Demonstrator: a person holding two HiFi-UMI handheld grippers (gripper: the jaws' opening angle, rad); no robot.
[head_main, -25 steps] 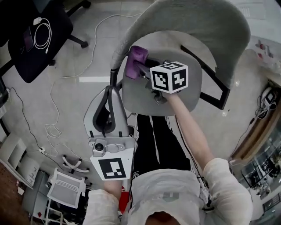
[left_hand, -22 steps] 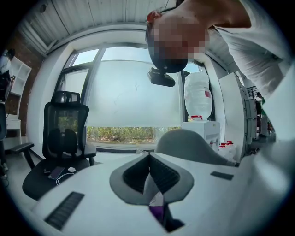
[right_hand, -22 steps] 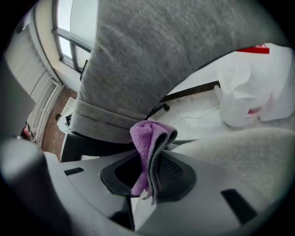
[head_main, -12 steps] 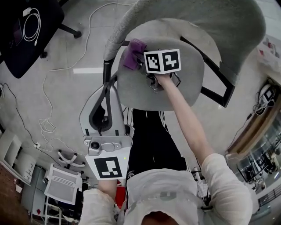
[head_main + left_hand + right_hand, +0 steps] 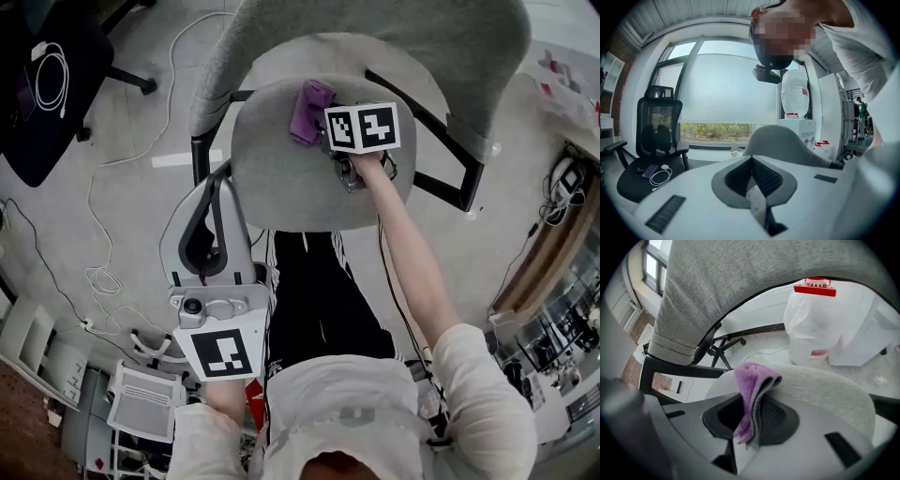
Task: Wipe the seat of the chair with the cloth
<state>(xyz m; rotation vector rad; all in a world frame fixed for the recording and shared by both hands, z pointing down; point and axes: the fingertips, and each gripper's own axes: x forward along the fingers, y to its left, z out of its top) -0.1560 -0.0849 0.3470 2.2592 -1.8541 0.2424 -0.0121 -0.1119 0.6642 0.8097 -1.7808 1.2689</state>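
The chair's round grey seat (image 5: 281, 183) lies below me, its grey backrest (image 5: 375, 37) at the far side. A purple cloth (image 5: 309, 108) rests on the back part of the seat. My right gripper (image 5: 322, 122) is shut on it, and the marker cube sits just right of the cloth. In the right gripper view the cloth (image 5: 752, 380) hangs folded between the jaws of the right gripper (image 5: 752, 406), over the seat (image 5: 825, 385). My left gripper (image 5: 214, 186) is held off the seat's left edge, shut and empty; in its own view the left gripper (image 5: 751, 159) points toward a window.
A black office chair (image 5: 47, 94) with a white cable (image 5: 49, 67) on it stands at the far left. Cables (image 5: 103, 244) trail over the floor. A white rack (image 5: 141, 403) sits at lower left. The person's legs (image 5: 319, 291) are in front of the seat. White bag (image 5: 825, 324) behind the chair.
The right gripper has dragged the cloth from the seat's back-left edge rightward, further onto the seat. The left gripper has stayed beside the chair.
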